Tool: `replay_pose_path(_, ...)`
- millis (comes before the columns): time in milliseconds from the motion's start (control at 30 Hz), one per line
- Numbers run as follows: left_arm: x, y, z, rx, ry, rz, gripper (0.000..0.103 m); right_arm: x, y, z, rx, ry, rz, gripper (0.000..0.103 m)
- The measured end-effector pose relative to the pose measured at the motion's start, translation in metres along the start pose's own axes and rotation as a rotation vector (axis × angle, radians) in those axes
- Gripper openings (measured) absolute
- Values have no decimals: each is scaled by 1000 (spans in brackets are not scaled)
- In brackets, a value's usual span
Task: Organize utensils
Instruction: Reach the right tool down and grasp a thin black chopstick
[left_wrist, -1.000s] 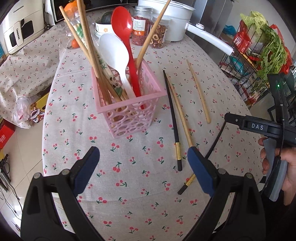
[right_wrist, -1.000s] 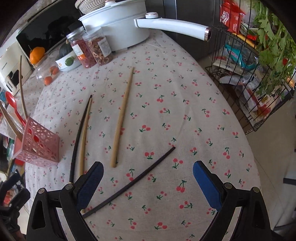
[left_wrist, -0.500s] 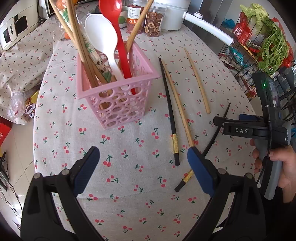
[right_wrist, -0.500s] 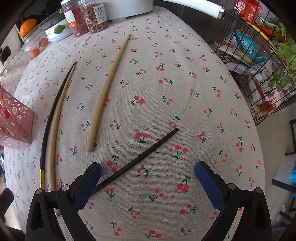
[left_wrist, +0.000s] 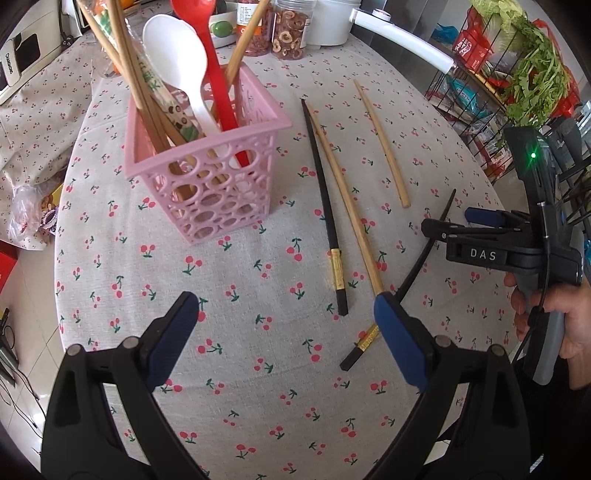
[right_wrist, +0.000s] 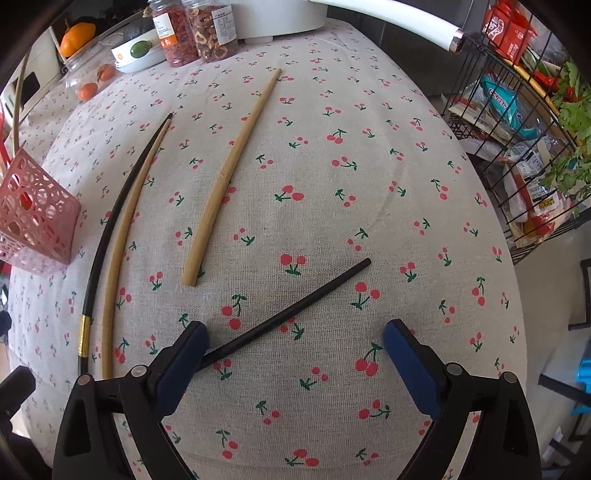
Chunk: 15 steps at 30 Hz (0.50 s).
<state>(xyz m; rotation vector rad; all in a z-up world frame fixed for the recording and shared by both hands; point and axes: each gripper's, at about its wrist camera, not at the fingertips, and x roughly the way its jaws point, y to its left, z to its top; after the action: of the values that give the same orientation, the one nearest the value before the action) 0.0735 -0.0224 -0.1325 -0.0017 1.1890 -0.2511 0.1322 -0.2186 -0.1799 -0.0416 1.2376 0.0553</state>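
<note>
A pink perforated basket (left_wrist: 207, 181) holds a red spoon, a white spoon and several wooden chopsticks; it shows at the left edge of the right wrist view (right_wrist: 33, 218). On the cherry-print cloth lie a black chopstick with a gold band (left_wrist: 325, 206), a long wooden chopstick (left_wrist: 343, 192) beside it, a shorter wooden chopstick (right_wrist: 229, 173), and a slanted black chopstick (right_wrist: 291, 310). My right gripper (right_wrist: 295, 354) is open, low over the slanted black chopstick, whose lower end passes behind its left finger. My left gripper (left_wrist: 284, 332) is open and empty.
A white pot with a long handle (left_wrist: 402, 44), two jars (right_wrist: 195, 29), a bowl and oranges stand at the table's far side. A black wire rack with greens and packets (right_wrist: 524, 122) stands off the table's right edge.
My right gripper has moved forward and down over the slanted black chopstick. My left gripper has drifted closer to the basket. Both stay open.
</note>
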Motion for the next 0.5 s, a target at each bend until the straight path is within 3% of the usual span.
replay_pose_path(33, -1, -1, 0, 2, -2, -5, 95, -5, 3, -2, -9, -10, 6, 75)
replay_pose_path(100, -1, -2, 0, 5, -5, -17, 95, -9, 4, -2, -15, -21, 19, 47)
replay_pose_path(200, -2, -4, 0, 8, -6, -45, 95, -11, -1, 0, -8, -19, 36, 23)
replay_pose_path(333, -5, -7, -1, 13, -15, -90, 95, -9, -22, 9, 25, -12, 101, 15)
replay_pose_path(400, -7, -9, -1, 13, -23, -113, 95, -12, -31, 13, 32, -37, 99, 3)
replay_pose_path(500, -9, -14, -1, 18, -34, -149, 95, -15, -47, 16, 89, -48, 143, 3)
